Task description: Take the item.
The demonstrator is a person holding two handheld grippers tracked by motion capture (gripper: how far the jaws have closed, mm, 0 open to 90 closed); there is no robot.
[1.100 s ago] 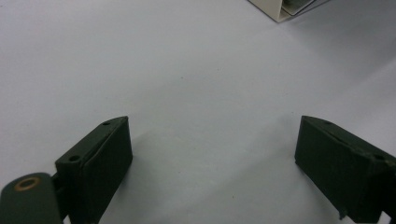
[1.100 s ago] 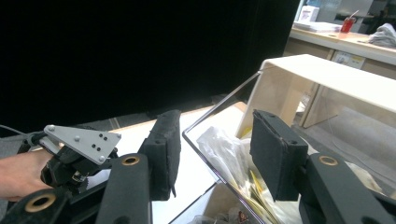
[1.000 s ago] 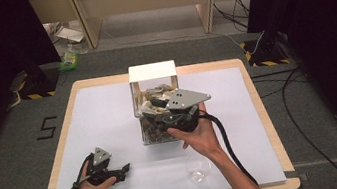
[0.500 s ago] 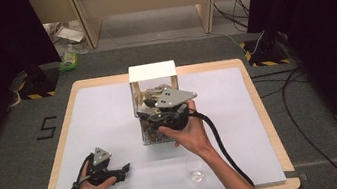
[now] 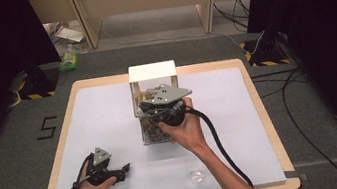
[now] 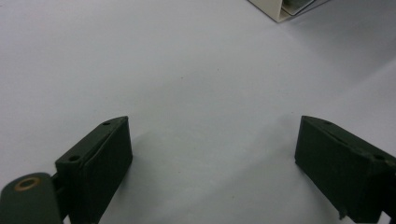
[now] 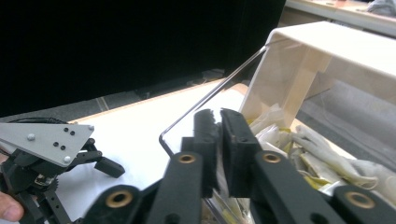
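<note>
A clear box [image 5: 148,134] with a white hood [image 5: 151,71] stands mid-table, holding several pale packets [image 7: 322,154]. My right gripper [image 5: 151,111] reaches over the box's open top. Its jaws have just been closing and stand shut, pads [image 7: 233,135] nearly together at the clear rim [image 7: 210,93]. I cannot tell whether anything thin is pinched between them. My left gripper [image 5: 126,169] rests on the white mat at the front left. It is open, with only bare mat between its jaws [image 6: 212,140], and it also shows at the left of the right gripper view [image 7: 109,168].
The wooden table [image 5: 256,86] carries a white mat [image 5: 99,115]. A small clear cup or lid [image 5: 196,175] lies near the front edge, right of centre. The right gripper's cable [image 5: 219,142] trails back along the forearm. Dark curtains flank the table.
The right gripper has shifted left and slightly forward over the box, and its jaws have come together. The left hand and gripper have stayed put.
</note>
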